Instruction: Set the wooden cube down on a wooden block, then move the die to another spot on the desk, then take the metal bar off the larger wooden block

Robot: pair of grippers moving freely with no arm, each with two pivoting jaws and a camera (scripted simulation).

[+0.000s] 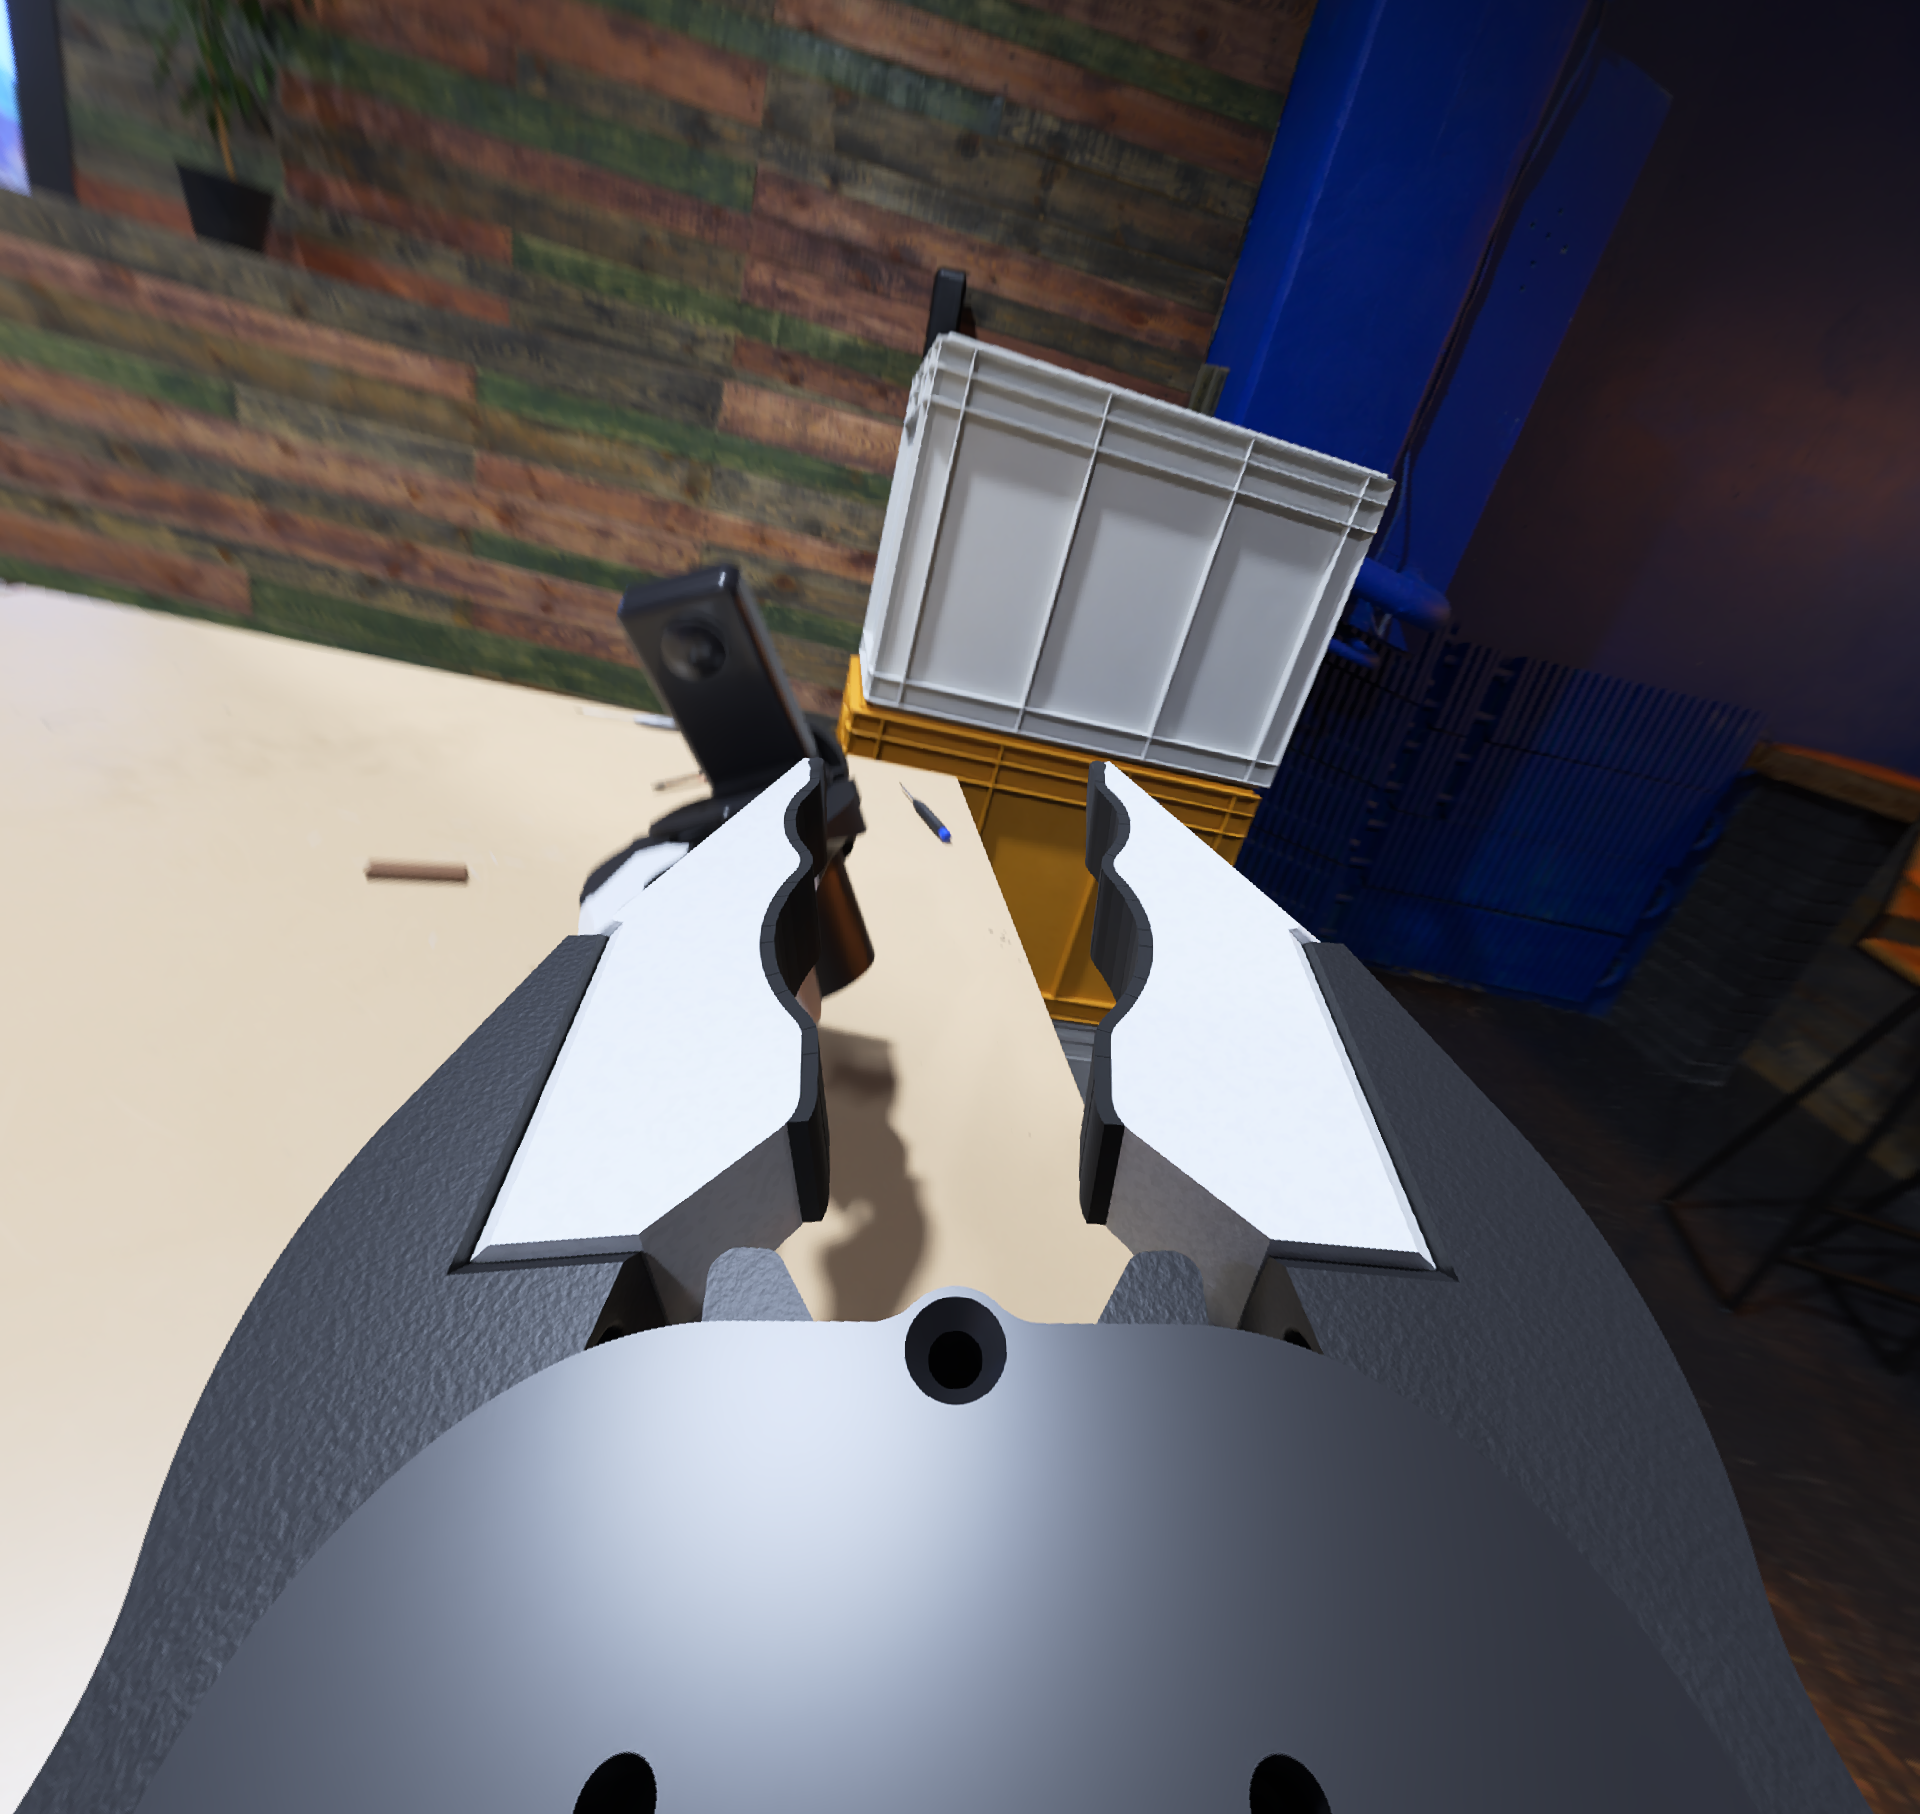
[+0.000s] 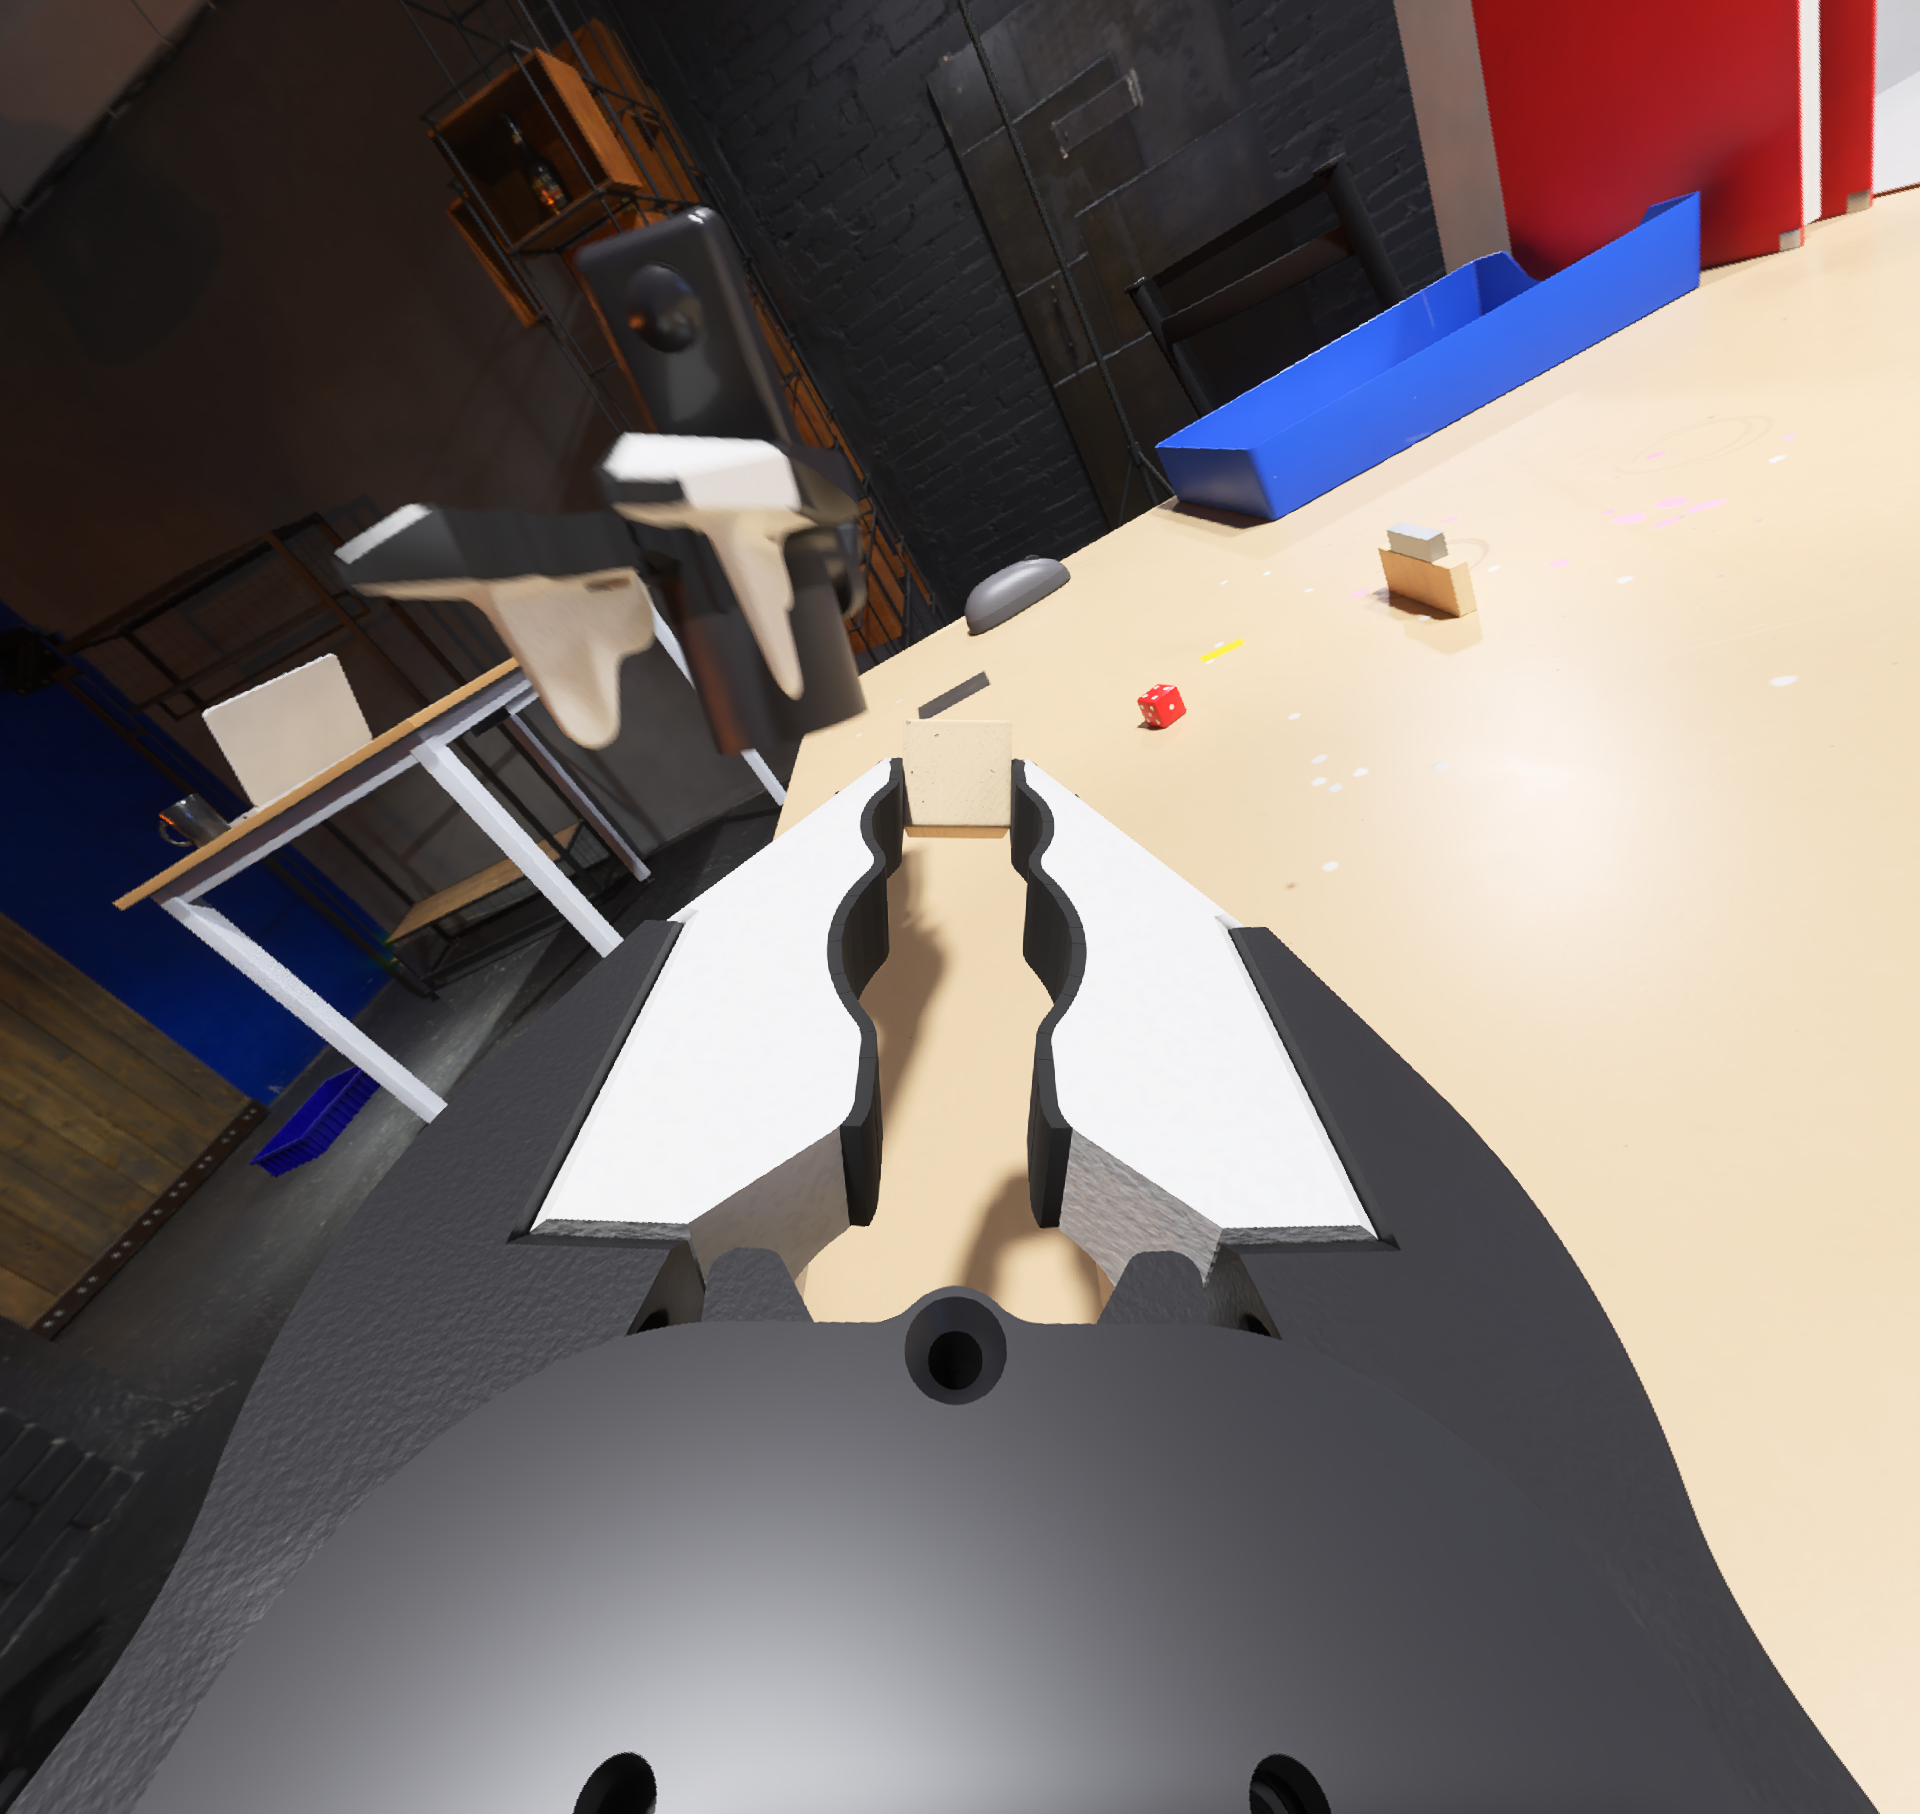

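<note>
Right tool [image 2: 956,777] pinches wooden cube [image 2: 957,775] at its tips, low over worktop [image 2: 1558,933]; looks light, stiff, flat-sided, so squeeze opposite faces. Left tool [image 1: 951,788] spread, empty. Further: die [image 2: 1161,705]; then metal bar [image 2: 1417,542] atop larger wooden block [image 2: 1429,585].

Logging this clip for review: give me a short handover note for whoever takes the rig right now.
Left tool: open, empty, above the desk edge.
Right tool: shut on the pale wooden cube, just above the beige desk.
Small red die: on the desk, untouched.
Grey metal bar: on the tan wooden block, farther off.
Done: cube gripped.
Left: place cube on a block, move die, remove bar.
</note>
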